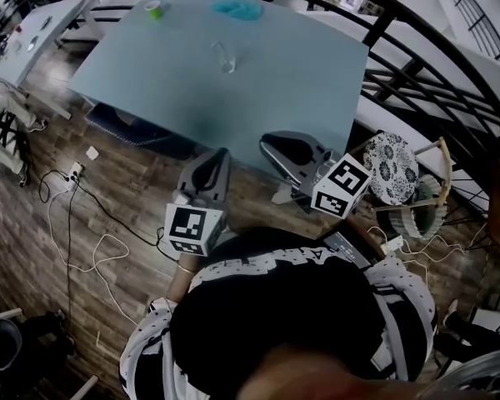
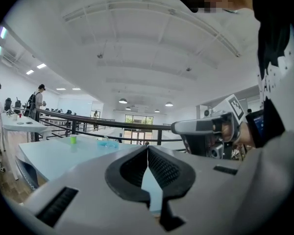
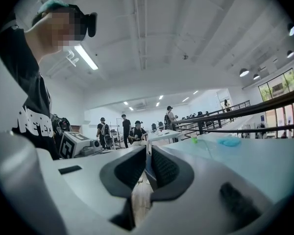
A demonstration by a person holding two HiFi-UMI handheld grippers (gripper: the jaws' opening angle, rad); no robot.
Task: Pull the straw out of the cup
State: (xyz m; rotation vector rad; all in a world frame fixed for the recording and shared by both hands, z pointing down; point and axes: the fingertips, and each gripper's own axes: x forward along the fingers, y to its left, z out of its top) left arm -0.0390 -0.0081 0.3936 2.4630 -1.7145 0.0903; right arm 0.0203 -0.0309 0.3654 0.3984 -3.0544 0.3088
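- Facing the pale blue table [image 1: 300,82], the person holds both grippers at its near edge, partly over the wooden floor [image 1: 133,198].
- Left gripper [image 1: 223,153] [image 2: 147,149]: jaws clenched tip to tip, nothing between them.
- Right gripper [image 1: 267,141] [image 3: 148,149]: jaws likewise pressed together and empty.
- Clear cup [image 1: 225,57]: upright toward the table's far side, well apart from both grippers; its straw is too fine to make out.
- Green cup [image 1: 153,8] and blue object [image 1: 237,7]: near the far edge.
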